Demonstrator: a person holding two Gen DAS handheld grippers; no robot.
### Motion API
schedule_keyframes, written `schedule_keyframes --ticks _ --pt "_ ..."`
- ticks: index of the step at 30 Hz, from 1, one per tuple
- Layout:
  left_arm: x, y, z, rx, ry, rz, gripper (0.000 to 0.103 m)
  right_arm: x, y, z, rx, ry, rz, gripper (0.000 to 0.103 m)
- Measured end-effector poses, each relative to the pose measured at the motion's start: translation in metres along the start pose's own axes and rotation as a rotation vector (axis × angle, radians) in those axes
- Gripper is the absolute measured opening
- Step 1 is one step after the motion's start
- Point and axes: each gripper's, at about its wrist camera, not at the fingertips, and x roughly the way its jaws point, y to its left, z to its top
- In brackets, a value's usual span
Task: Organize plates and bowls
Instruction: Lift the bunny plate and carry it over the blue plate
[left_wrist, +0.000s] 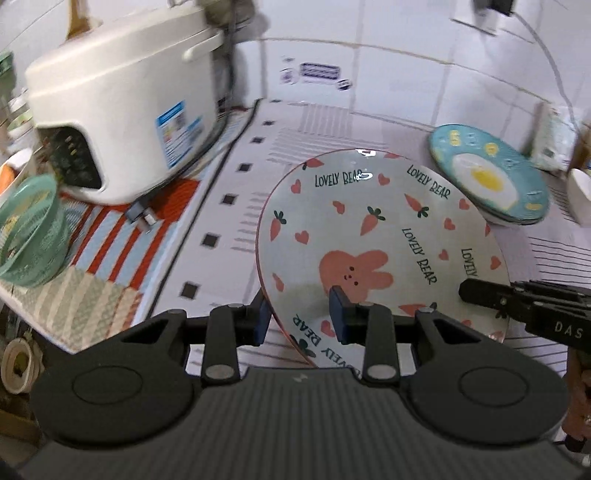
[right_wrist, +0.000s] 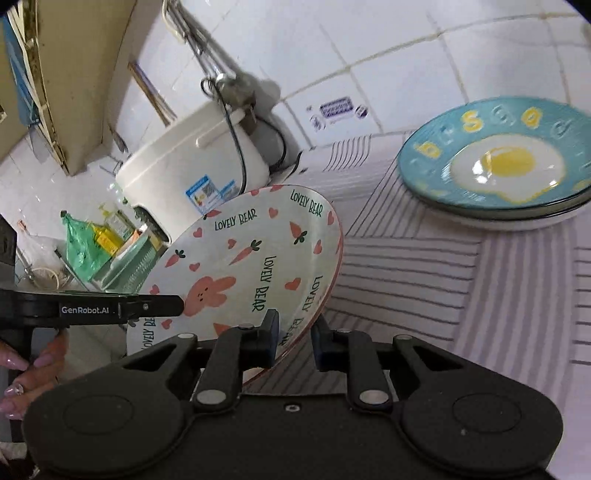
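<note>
A white plate with a pink rabbit, carrots and "LOVELY BEAR" lettering (left_wrist: 380, 240) is held tilted above the counter. My left gripper (left_wrist: 301, 317) straddles its left rim, one finger under and one over the plate. My right gripper (right_wrist: 295, 338) straddles the opposite rim of the same plate (right_wrist: 255, 258). The right gripper's finger shows in the left wrist view (left_wrist: 517, 299), the left gripper's finger in the right wrist view (right_wrist: 122, 306). A stack of blue plates with a fried-egg print (left_wrist: 491, 177) lies on the mat beyond, also seen from the right wrist (right_wrist: 506, 162).
A white rice cooker (left_wrist: 122, 110) stands at the left against the tiled wall, its cord behind it. A green mesh basket (left_wrist: 29, 236) sits at the counter's left edge. A white bowl (left_wrist: 580, 195) is at the far right. A striped mat (right_wrist: 424, 266) covers the counter.
</note>
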Motion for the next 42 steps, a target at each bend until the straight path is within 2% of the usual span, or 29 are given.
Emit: schedule_keyframes --ticks 5,9,19,23,30,36,42 --pt "-0.009 -0.026 0.013 0.027 -0.043 -0.036 0.032 -0.030 -0.008 0.005 -0.026 -0.046 -0.040 0.024" --pt "-0.010 -0.041 0.027 0.014 -0.078 -0.084 0.032 -0.050 -0.021 0.014 0.020 -0.044 -0.026 0.027" --pt "0.009 -0.085 0.066 0.029 -0.108 -0.148 0.032 -0.081 -0.053 0.038 0.018 -0.108 -0.088 0.027" --pt "0.023 -0.101 0.079 -0.004 -0.127 -0.158 0.032 -0.088 -0.065 0.049 0.010 -0.124 -0.119 0.027" --pt "0.061 -0.117 0.096 -0.052 -0.080 -0.196 0.032 -0.092 -0.091 0.057 0.040 -0.134 -0.159 0.027" --pt "0.088 -0.123 0.107 -0.045 -0.021 -0.202 0.032 -0.087 -0.103 0.069 0.059 -0.132 -0.188 0.027" --pt "0.108 -0.123 0.115 -0.042 0.040 -0.198 0.032 -0.080 -0.107 0.079 0.064 -0.092 -0.226 0.027"
